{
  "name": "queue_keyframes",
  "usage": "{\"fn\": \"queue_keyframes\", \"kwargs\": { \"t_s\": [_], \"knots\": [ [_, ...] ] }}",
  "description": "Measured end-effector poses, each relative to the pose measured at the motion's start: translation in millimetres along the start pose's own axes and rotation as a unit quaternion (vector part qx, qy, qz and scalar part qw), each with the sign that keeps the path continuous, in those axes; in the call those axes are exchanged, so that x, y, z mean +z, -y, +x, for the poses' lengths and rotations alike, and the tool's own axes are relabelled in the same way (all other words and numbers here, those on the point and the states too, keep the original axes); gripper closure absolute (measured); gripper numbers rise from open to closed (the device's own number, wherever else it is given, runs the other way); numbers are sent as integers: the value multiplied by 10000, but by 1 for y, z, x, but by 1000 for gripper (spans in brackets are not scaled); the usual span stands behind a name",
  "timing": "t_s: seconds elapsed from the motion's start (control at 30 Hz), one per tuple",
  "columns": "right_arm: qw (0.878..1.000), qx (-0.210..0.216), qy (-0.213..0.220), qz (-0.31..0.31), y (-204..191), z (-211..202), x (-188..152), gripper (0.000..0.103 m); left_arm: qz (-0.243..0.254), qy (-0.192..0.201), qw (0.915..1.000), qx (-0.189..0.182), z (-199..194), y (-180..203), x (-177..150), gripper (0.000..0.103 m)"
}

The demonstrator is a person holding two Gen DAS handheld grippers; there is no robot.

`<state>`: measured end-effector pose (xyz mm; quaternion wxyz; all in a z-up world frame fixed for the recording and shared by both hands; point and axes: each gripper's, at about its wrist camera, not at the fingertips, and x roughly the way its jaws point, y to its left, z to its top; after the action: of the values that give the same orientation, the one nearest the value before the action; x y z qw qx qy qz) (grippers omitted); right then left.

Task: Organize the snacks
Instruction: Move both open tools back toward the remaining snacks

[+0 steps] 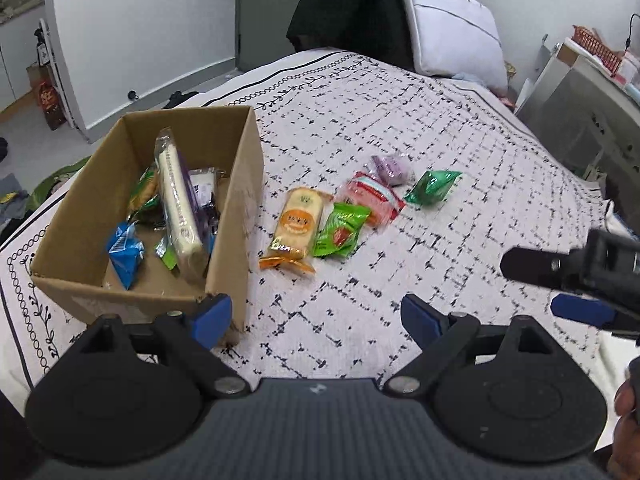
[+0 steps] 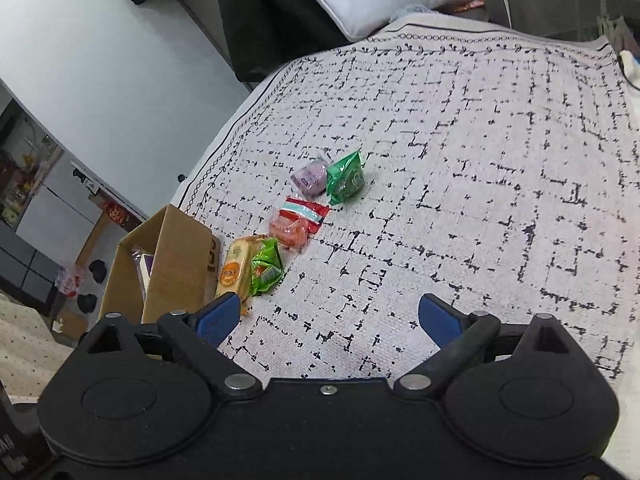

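While hovering over the patterned bedspread [image 1: 400, 128], left gripper [image 1: 316, 322] spread wide, blue pads [image 1: 212, 316] apart, nothing between them; right gripper [image 2: 326, 320] likewise spread and empty, its tip also seen at 3 o'clock in the left wrist view

Cardboard box [image 1: 236, 216] at 10 o'clock in the left wrist view, open-topped, resting on the bedspread; inside, a long white-and-purple packet [image 1: 178, 204] leaning upright, a blue packet [image 1: 126, 250] at its 8 o'clock, a green-and-yellow packet [image 1: 144, 194] behind, more wrappers partly hidden

Just beside the box at its 3 o'clock, five loose snacks in a ragged row running toward 2 o'clock: orange cracker packet [image 1: 296, 226], touching a light green packet [image 1: 340, 230], then a red-and-pink packet [image 1: 374, 198], a purple packet [image 1: 388, 168], a dark green packet [image 1: 432, 186]

Same row at 10 to 11 o'clock in the right wrist view, well ahead of the pads

White pillow [image 1: 452, 28] at 1 o'clock, at the bed's far end
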<state>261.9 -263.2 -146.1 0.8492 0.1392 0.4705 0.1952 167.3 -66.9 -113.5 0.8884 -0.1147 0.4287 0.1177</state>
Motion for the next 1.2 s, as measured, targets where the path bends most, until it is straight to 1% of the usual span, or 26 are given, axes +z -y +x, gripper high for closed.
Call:
{"fn": "queue_keyframes", "kwargs": {
  "t_s": [0.1,0.2,0.33,0.43,0.57,0.6,0.67,0.77,0.9,0.97,1.07,1.2],
  "knots": [
    [10000,43,-61,-4,-1,6,0,7,108,57,9999,117,5,5,-6,12],
    [9999,91,-86,-2,0,12,2,7,198,120,9996,154,10,11,-9,12],
    [9997,175,-139,14,2,22,6,8,316,348,9984,313,15,21,-9,12],
    [9996,245,-162,14,3,31,10,13,274,470,9978,391,19,25,-8,12],
    [9993,345,-145,-49,4,43,17,21,204,423,9980,414,31,28,-2,13],
    [9992,354,-138,-78,4,46,18,22,197,425,9979,436,34,29,-1,13],
    [9990,408,-170,-74,4,53,22,28,185,444,9974,537,39,28,3,13],
    [9978,619,-245,78,6,65,30,30,119,478,9969,616,44,28,11,15],
    [9965,763,-324,131,6,80,38,31,9,501,9959,754,55,29,22,16],
    [9953,861,-396,190,8,87,41,34,-19,488,9954,824,62,29,25,17],
    [9930,1028,-500,291,10,95,42,39,10,604,9940,911,67,31,27,21],
    [9915,1132,-546,335,10,104,46,40,1,723,9918,1051,73,38,29,23]
  ]
}}
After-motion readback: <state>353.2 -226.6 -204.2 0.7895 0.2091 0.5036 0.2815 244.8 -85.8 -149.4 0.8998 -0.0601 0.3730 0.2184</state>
